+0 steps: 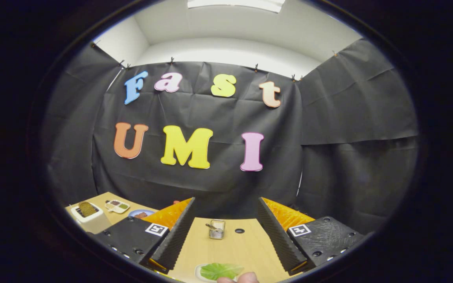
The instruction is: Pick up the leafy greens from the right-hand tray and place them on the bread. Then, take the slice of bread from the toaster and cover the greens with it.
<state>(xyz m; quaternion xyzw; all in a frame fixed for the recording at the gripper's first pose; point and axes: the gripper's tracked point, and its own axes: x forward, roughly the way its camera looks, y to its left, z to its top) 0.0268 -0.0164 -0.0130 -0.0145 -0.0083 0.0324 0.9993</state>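
My gripper (225, 232) is open, its two fingers spread wide above the wooden table (246, 247). A green leaf (220, 271) lies on a small white tray (199, 271), low between the fingers and close to me. Left of the left finger stands a white toaster (87, 214) with a brown slice of bread (87, 208) sticking out of its slot. A blue plate (141, 214) with something brown on it lies beside the left finger, partly hidden by it. Nothing is held between the fingers.
A small metal mesh holder (216, 229) stands on the table ahead, between the fingers, with a dark hole (239, 230) in the tabletop beside it. A white divided dish (117, 206) lies behind the toaster. A person's fingertips (237, 278) show beside the leaf tray.
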